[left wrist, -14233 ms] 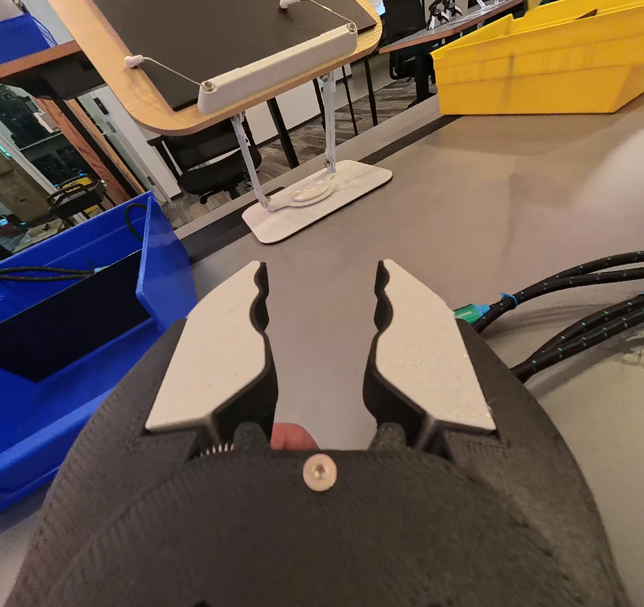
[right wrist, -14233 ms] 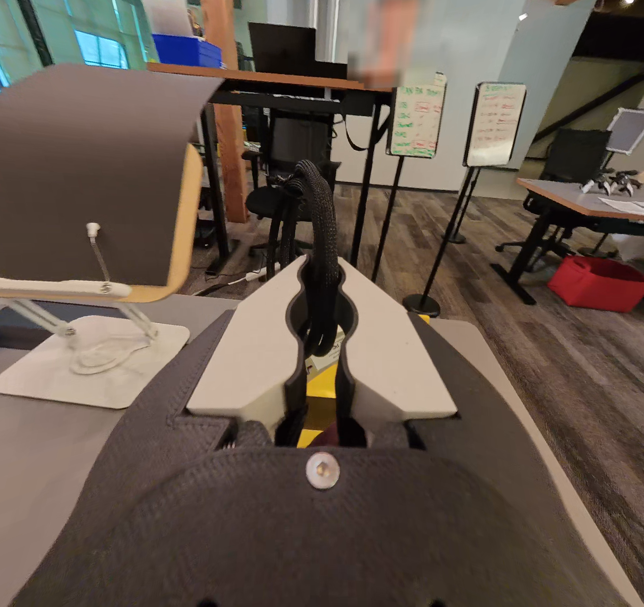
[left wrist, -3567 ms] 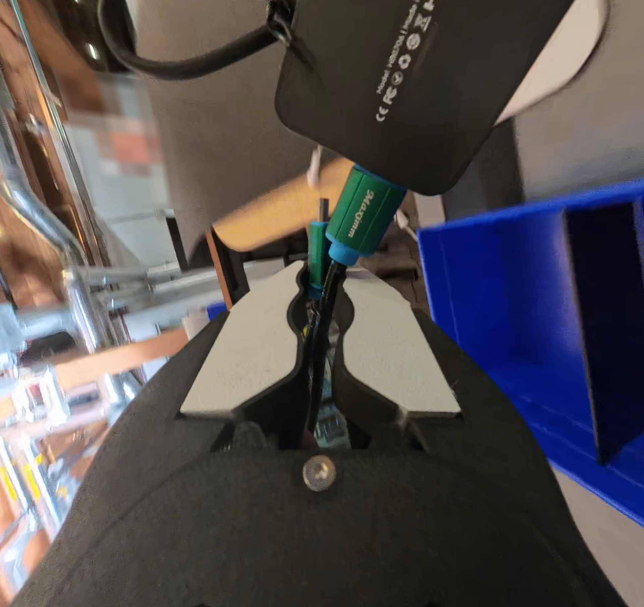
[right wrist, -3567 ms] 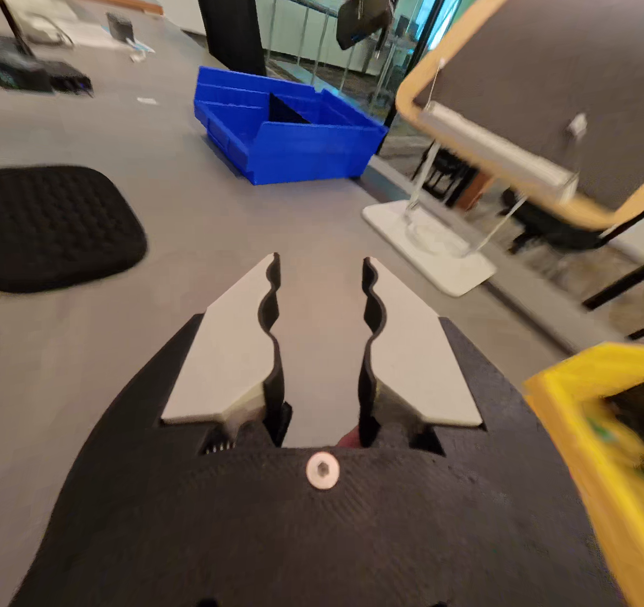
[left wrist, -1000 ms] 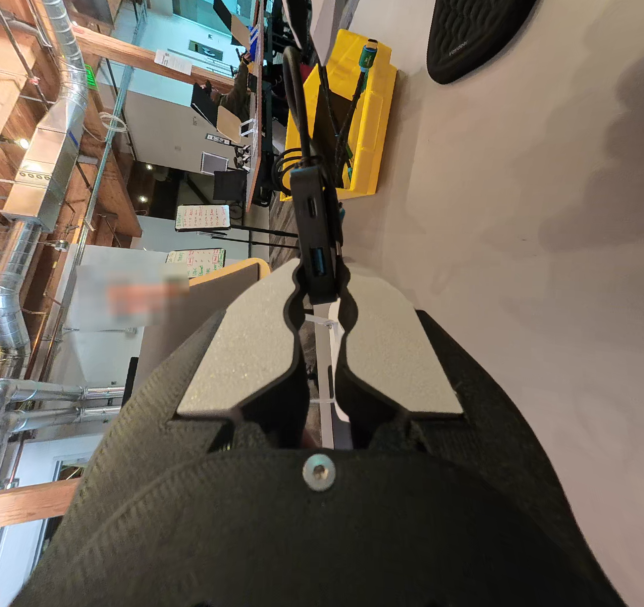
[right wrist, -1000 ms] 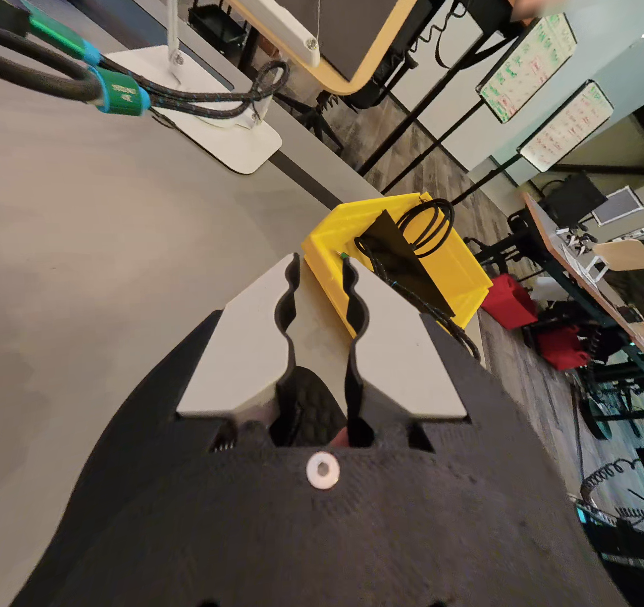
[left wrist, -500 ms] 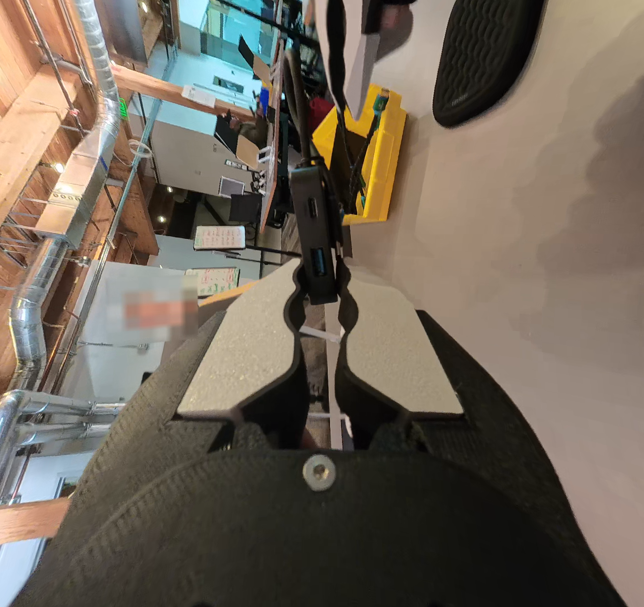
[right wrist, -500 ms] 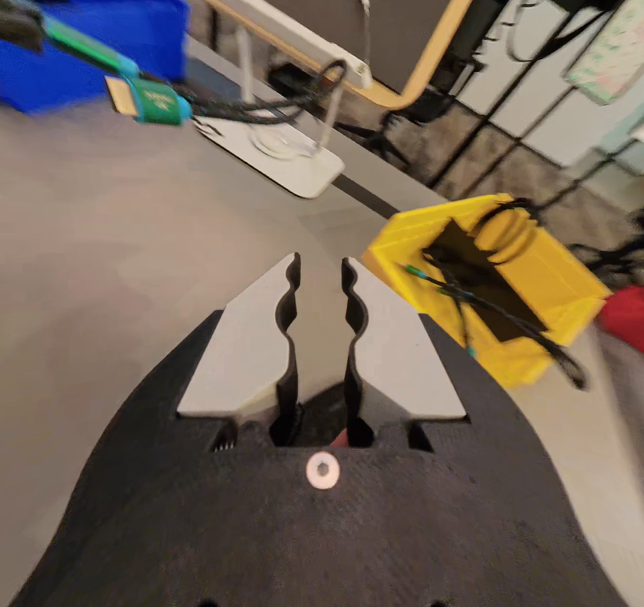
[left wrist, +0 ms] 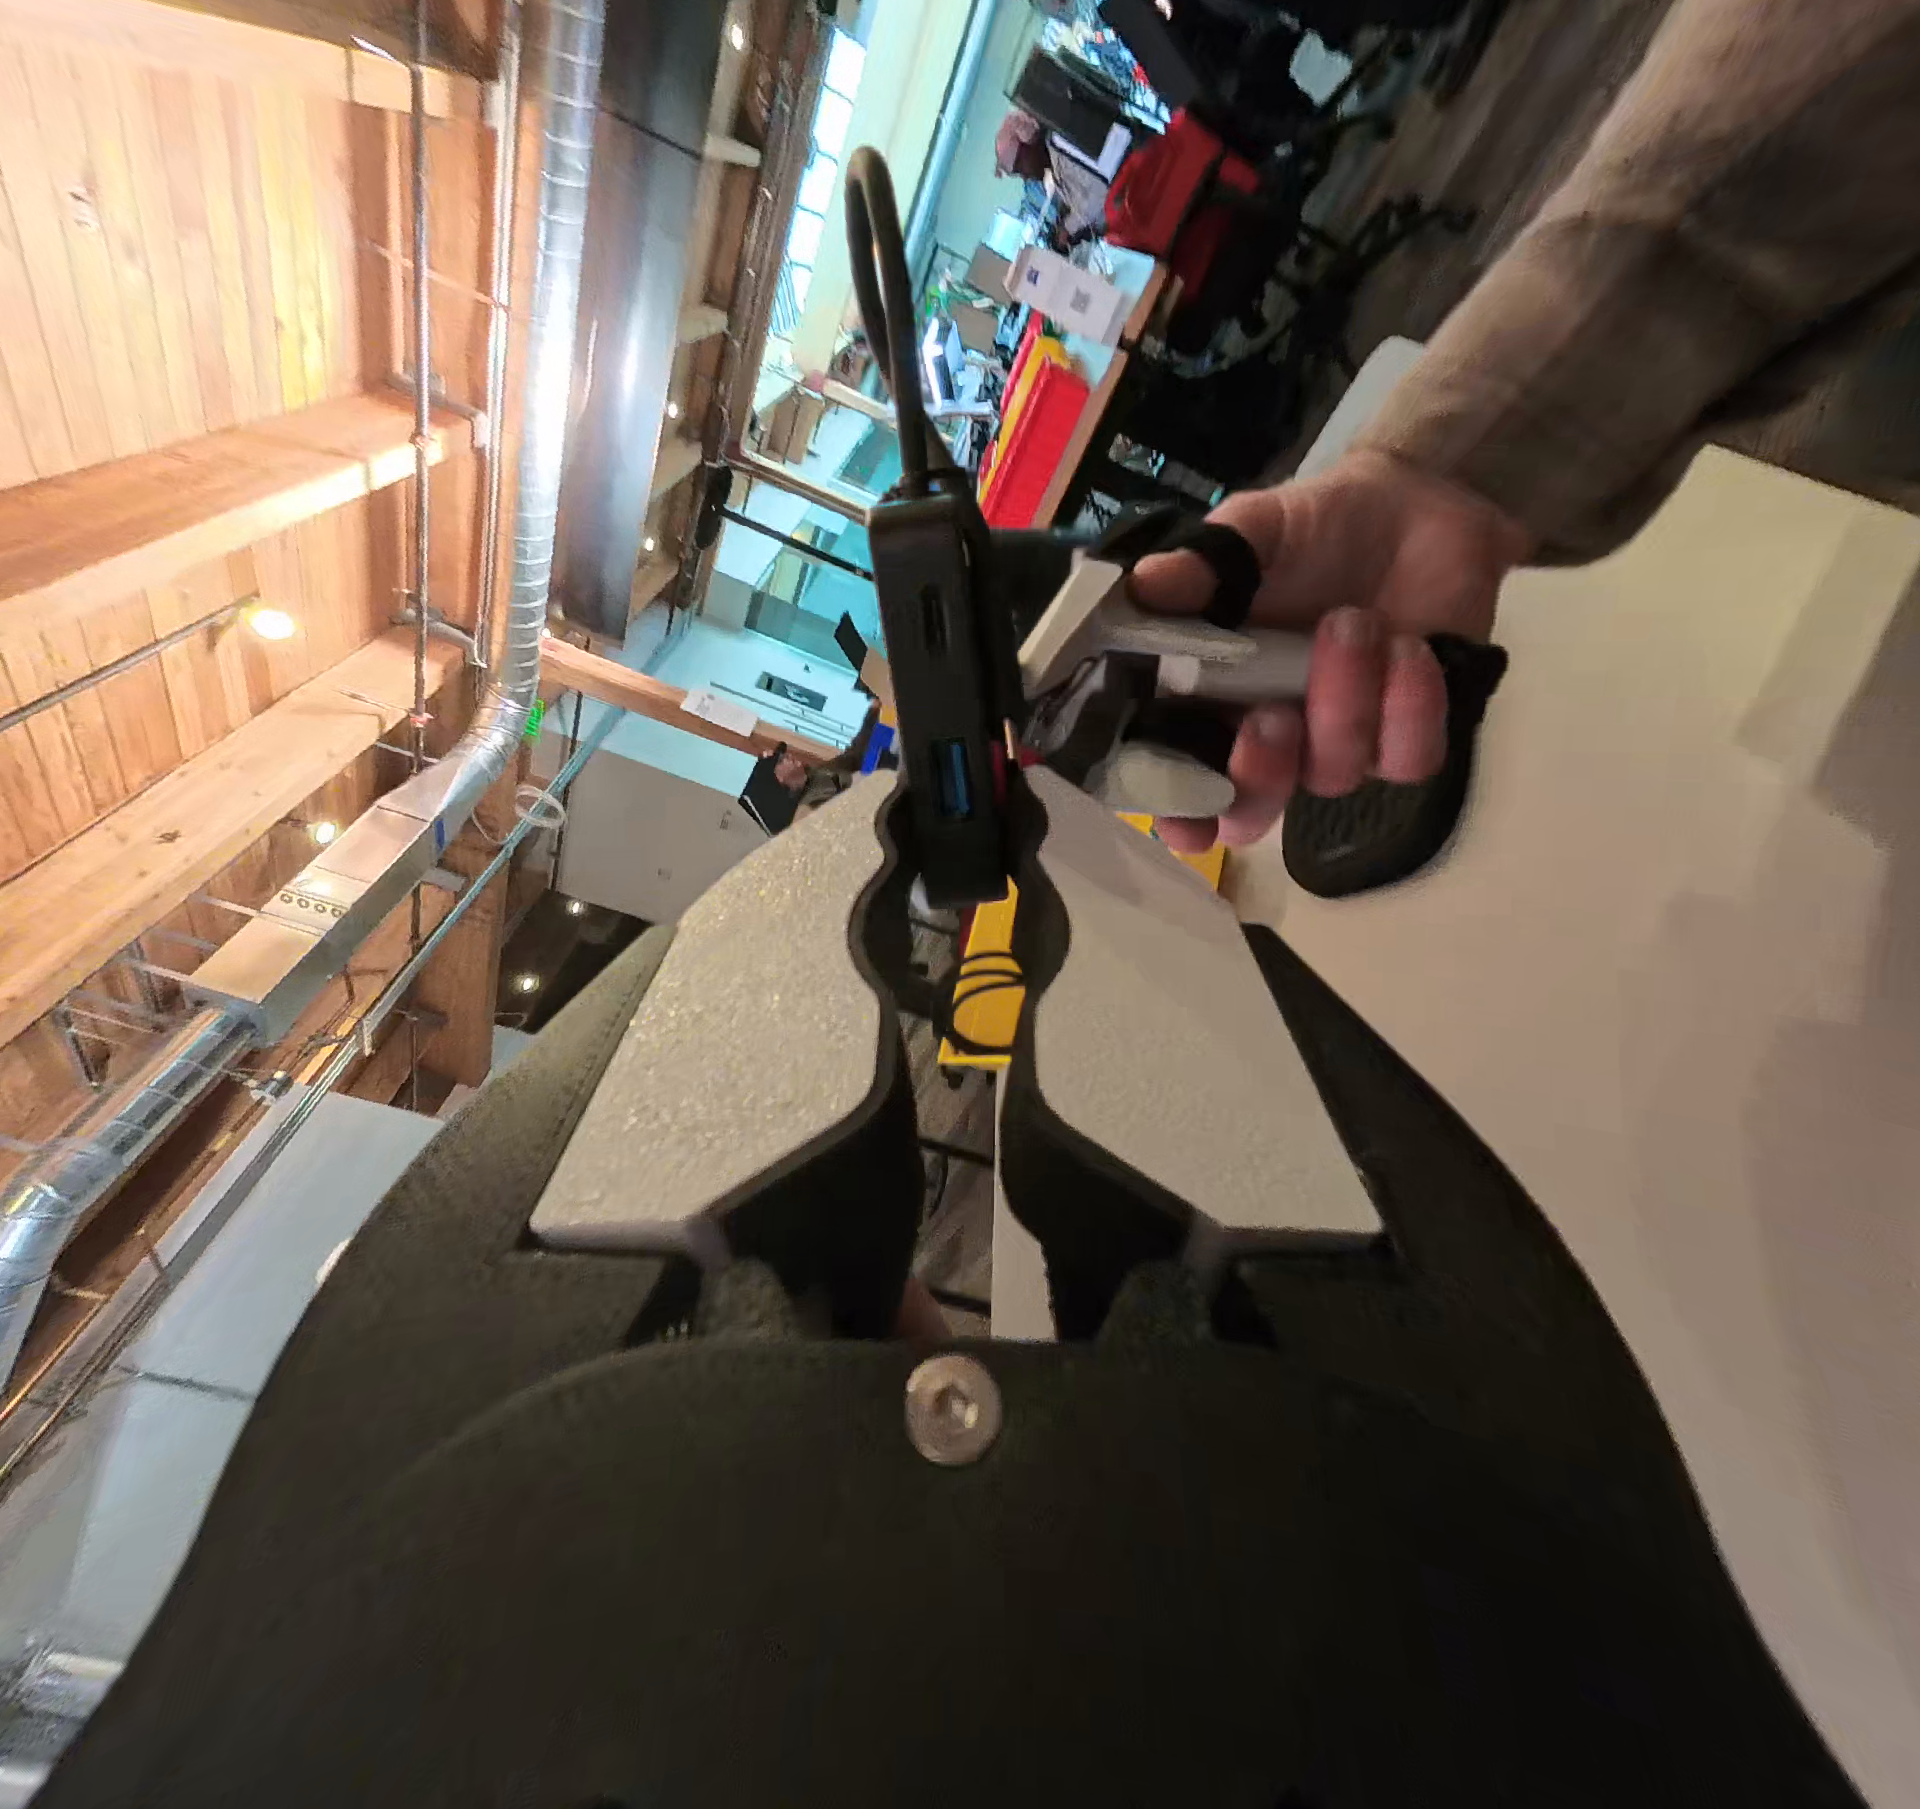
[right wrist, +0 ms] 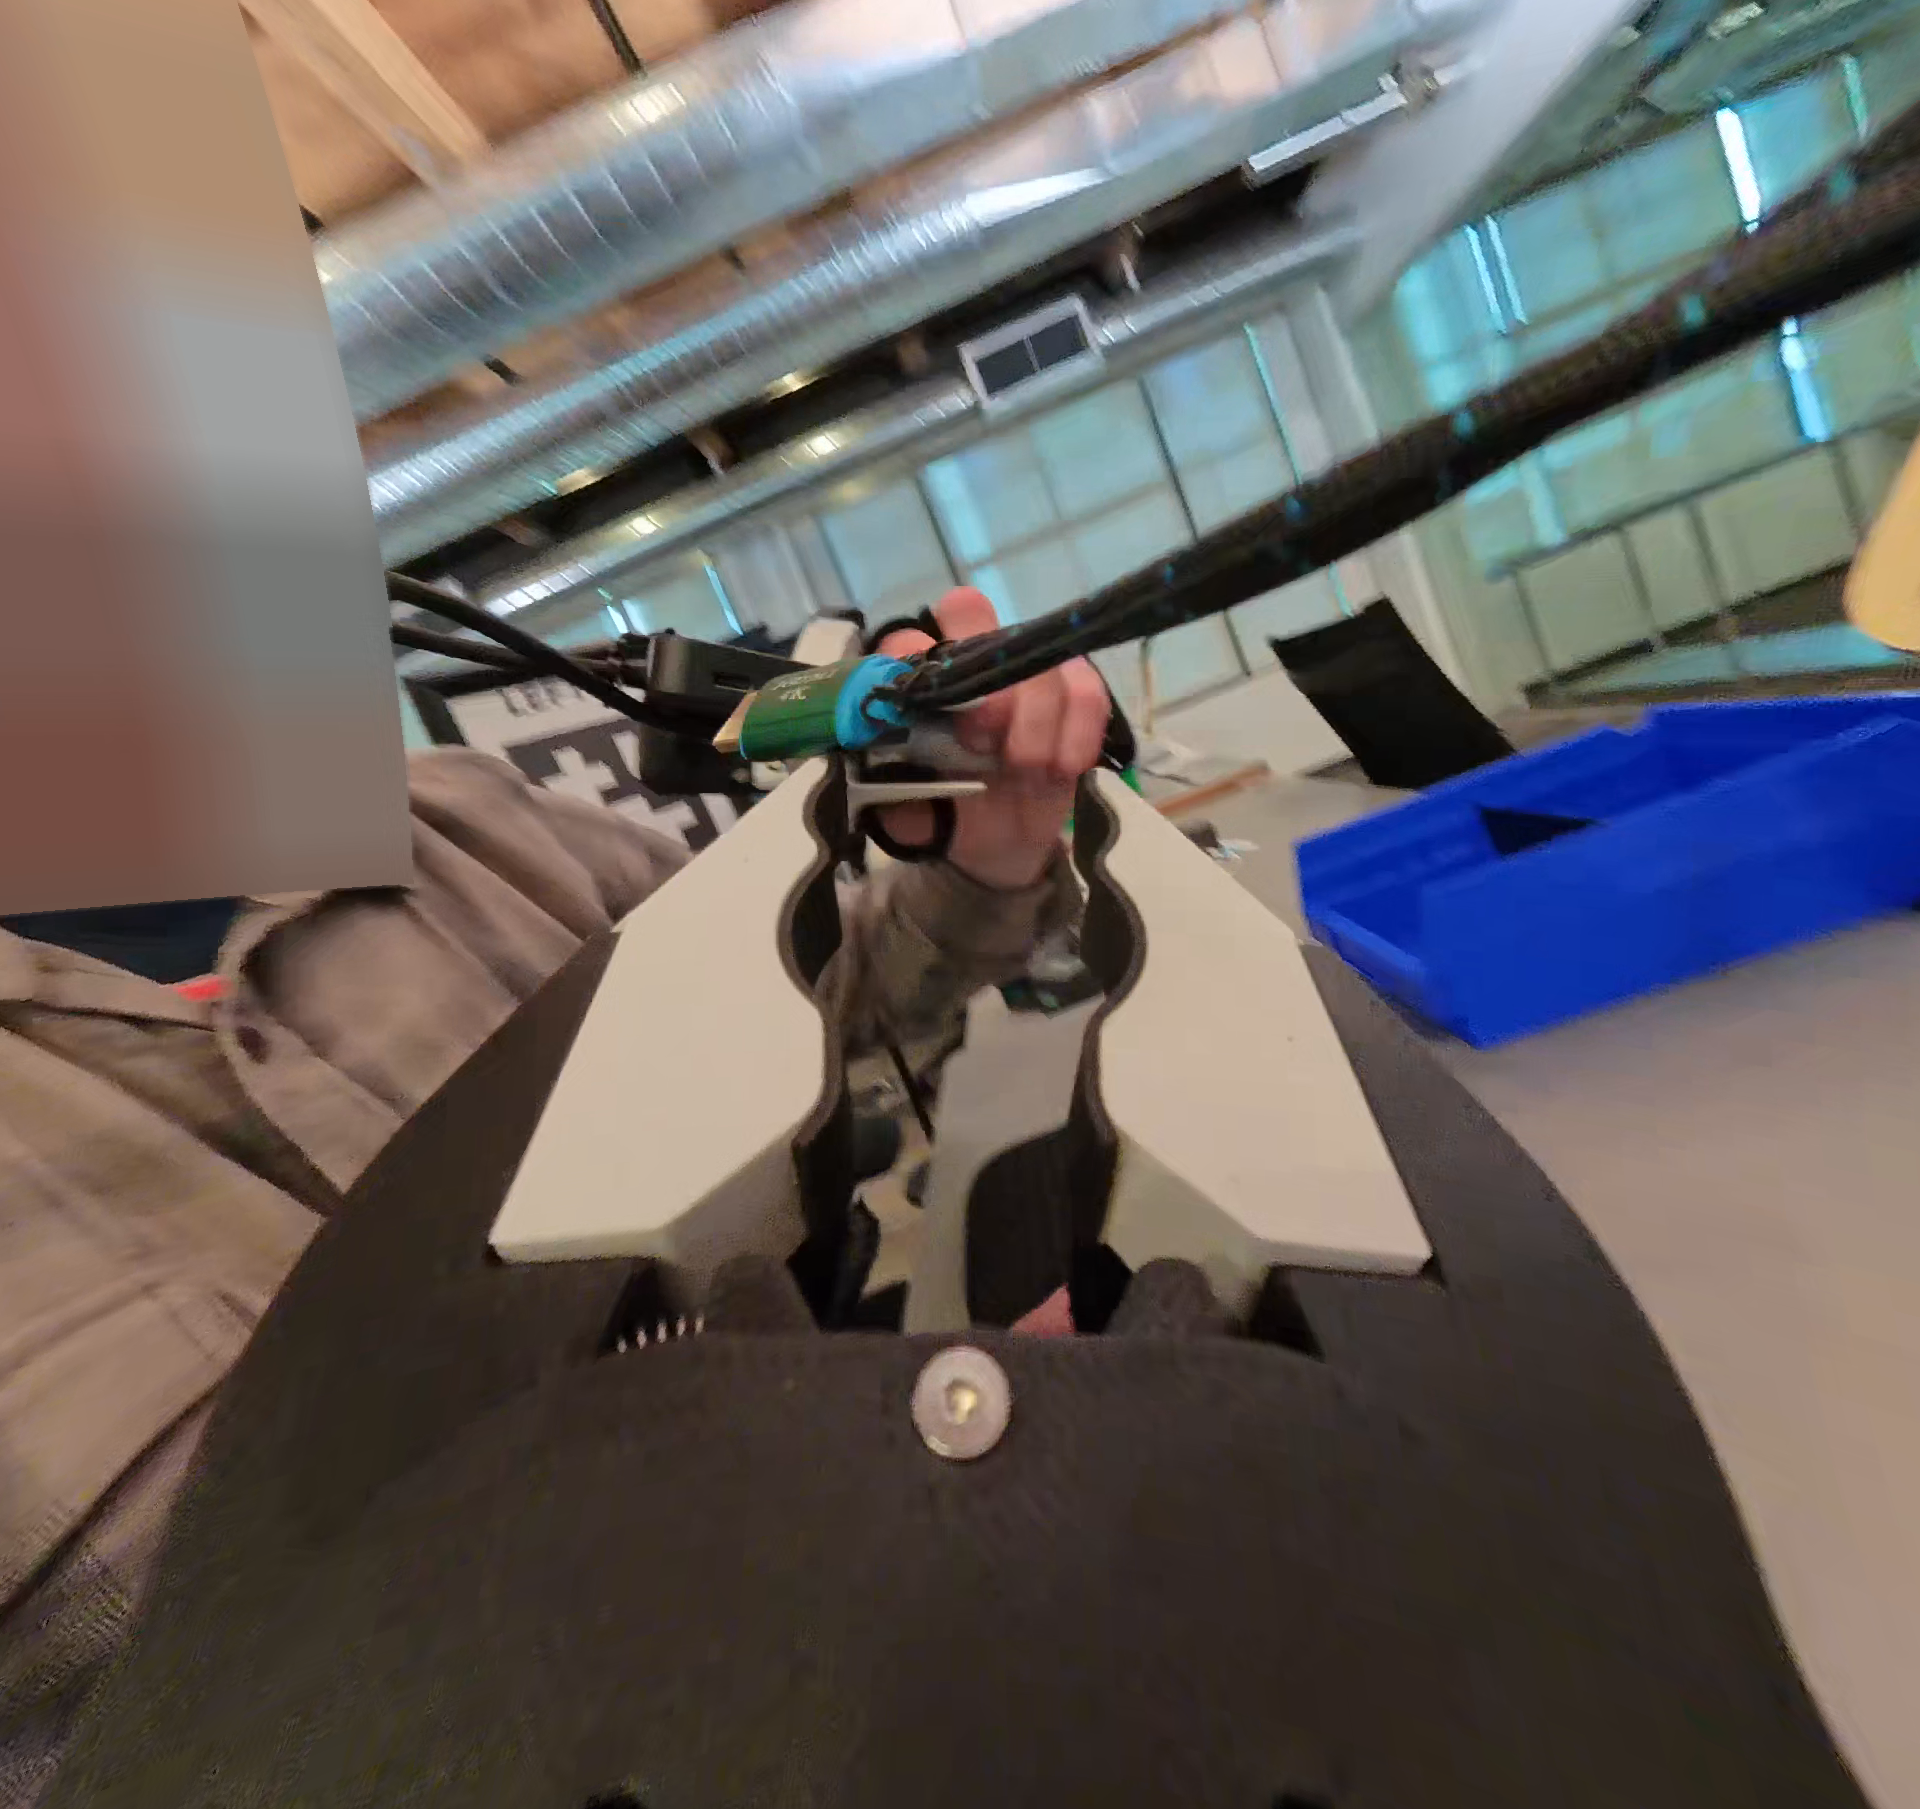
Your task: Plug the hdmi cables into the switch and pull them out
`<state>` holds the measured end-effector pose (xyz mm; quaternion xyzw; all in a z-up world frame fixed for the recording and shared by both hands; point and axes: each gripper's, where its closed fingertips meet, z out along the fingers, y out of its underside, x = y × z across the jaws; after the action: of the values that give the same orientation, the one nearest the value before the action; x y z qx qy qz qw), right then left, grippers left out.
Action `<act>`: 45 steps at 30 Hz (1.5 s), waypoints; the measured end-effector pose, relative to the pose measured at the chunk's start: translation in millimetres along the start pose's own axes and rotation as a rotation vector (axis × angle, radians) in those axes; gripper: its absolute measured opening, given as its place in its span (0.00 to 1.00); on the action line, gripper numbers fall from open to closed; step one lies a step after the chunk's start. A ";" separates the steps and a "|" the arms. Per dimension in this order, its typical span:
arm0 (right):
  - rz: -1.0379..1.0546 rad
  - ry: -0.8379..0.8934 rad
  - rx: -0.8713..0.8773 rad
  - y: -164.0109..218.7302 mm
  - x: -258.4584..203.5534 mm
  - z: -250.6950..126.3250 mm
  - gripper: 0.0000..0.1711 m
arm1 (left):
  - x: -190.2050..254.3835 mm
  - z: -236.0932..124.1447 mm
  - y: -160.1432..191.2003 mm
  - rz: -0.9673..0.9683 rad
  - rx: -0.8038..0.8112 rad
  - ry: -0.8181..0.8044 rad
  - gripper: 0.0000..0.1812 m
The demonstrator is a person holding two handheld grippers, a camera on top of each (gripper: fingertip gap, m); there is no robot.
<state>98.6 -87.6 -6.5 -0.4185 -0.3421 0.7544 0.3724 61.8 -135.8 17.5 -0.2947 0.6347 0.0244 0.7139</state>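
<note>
My left gripper [left wrist: 954, 824] is shut on the lower end of a black switch [left wrist: 940, 679], held in the air with its blue port facing me. The switch's short black lead [left wrist: 883, 305] loops up from its far end. My right gripper [right wrist: 961, 783] is open and empty. Just past its left fingertip hangs a green HDMI plug [right wrist: 800, 710] with its gold tip bare, beside the switch [right wrist: 696, 668]. The plug's braided black cable [right wrist: 1351, 512] runs up to the right. What holds the cable is hidden.
A person's hand [left wrist: 1351, 658] holds the right gripper just right of the switch. A black pad [left wrist: 1361, 834] lies on the grey table [left wrist: 1610, 1136]. A yellow bin [left wrist: 987, 990] shows through my left jaws. A blue bin [right wrist: 1610, 876] stands at the right. The person's sleeve [right wrist: 156, 1084] fills the left.
The right gripper has swung from the table and yellow bin to face the left gripper and the green plug, and has opened wider. The left gripper still grips the switch.
</note>
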 end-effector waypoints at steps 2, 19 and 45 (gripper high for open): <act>0.025 -0.075 0.024 2.2 -11.2 8.4 0.26 | -3.1 -2.8 -6.8 -0.024 0.038 -0.007 0.08; 0.011 -0.165 -0.033 5.1 -42.9 55.1 0.11 | 7.5 -22.8 -7.9 -0.025 0.105 0.101 0.08; -0.066 -0.237 -0.202 7.1 -65.3 45.5 0.10 | 5.9 -26.7 -28.2 -0.012 0.171 0.265 0.09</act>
<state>80.6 -155.8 31.1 -0.3505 -0.4713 0.7476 0.3099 50.7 -173.1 22.5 -0.2371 0.7213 -0.0731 0.6466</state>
